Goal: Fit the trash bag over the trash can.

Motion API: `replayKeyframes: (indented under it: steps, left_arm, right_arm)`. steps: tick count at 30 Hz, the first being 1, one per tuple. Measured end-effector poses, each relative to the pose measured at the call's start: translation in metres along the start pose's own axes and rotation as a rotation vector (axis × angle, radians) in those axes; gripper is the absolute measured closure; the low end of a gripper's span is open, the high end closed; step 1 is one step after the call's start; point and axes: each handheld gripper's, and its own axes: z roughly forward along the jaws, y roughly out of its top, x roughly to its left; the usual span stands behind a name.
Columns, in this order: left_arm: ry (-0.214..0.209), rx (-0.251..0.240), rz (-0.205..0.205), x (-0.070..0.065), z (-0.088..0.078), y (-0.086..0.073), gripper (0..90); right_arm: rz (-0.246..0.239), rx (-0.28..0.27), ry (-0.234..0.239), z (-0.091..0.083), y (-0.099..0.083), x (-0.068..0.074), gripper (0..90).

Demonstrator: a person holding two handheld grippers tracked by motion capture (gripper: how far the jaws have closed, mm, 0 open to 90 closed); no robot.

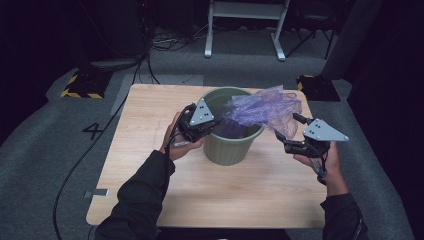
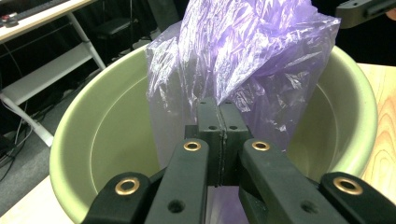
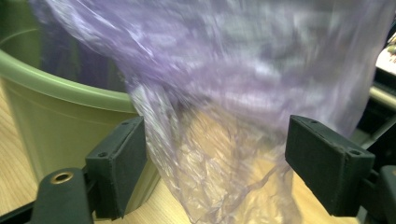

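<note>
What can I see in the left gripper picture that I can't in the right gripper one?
Left gripper view alone: the left gripper with its jaws shut on a fold of the purple bag, and the inside of the green bin seen from over its rim. Right gripper view alone: the right gripper with its jaws wide open, the bag's loose end hanging between them, plus the bin's outer wall and the wooden table beneath. Both share the purple bag and the green bin.
</note>
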Motion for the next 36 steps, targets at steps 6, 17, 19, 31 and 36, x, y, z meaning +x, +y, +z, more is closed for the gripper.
replayKeyframes:
  steps: [6, 17, 19, 31, 36]
  left_arm:
    - [-0.004, -0.006, -0.014, 0.002, -0.001, -0.002, 87.7]
    - [-0.011, -0.075, -0.055, 0.004, -0.018, -0.001, 47.6]
    - [-0.026, -0.085, -0.053, 0.001, -0.021, 0.003, 37.2]
    - [0.008, -0.014, 0.071, -0.02, -0.014, 0.02, 40.2]
    - [0.058, 0.014, -0.051, 0.011, -0.01, 0.007, 39.7]
  right_arm:
    - [0.0, -0.058, 0.094, 0.007, 0.007, 0.003, 71.2]
    - [-0.001, -0.153, 0.155, -0.003, 0.026, 0.012, 90.0]
    - [-0.012, -0.154, 0.164, -0.004, 0.029, 0.015, 90.0]
    - [-0.048, -0.16, 0.18, -0.006, 0.041, 0.028, 90.0]
    - [-0.013, -0.178, 0.146, -0.012, 0.039, 0.02, 90.0]
